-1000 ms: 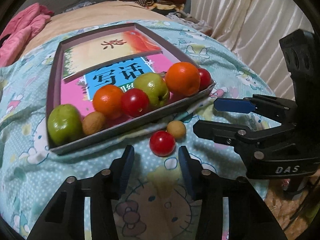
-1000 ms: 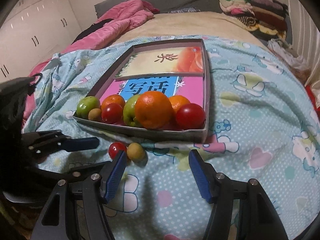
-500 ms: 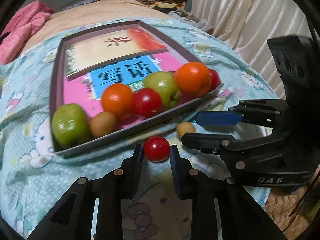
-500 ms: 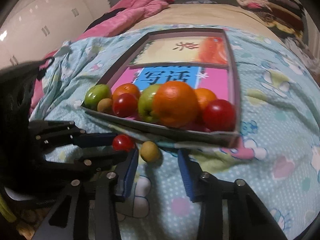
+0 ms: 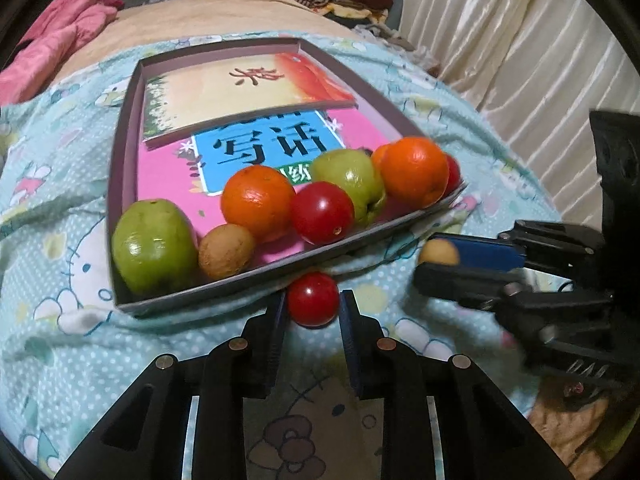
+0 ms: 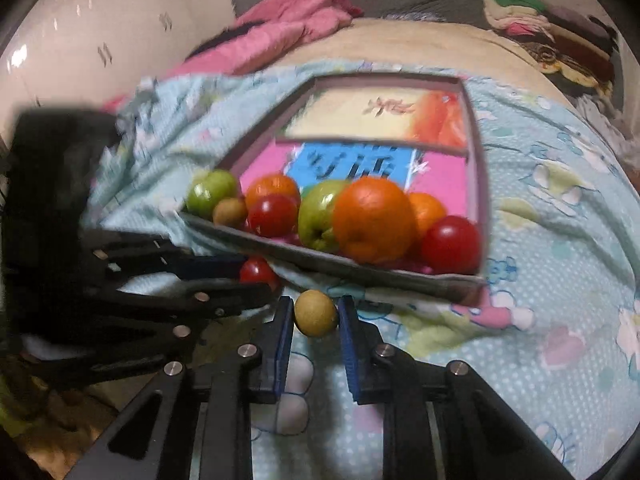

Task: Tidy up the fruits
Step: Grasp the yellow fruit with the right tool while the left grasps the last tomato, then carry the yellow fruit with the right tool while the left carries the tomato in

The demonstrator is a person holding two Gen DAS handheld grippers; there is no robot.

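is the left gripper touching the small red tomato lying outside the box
Touching. In the left wrist view, the left gripper has both blue pads pressed against the sides of the small red tomato, with no gap either side, just below the shallow cardboard box.

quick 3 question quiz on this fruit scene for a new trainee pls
1. True or false: the left gripper is shut on the red tomato.
2. What does the right gripper hold?
3. How many oranges lie in the tray: A one, B two, C three?

Key: 1 true; 2 the small tan fruit; 3 C.
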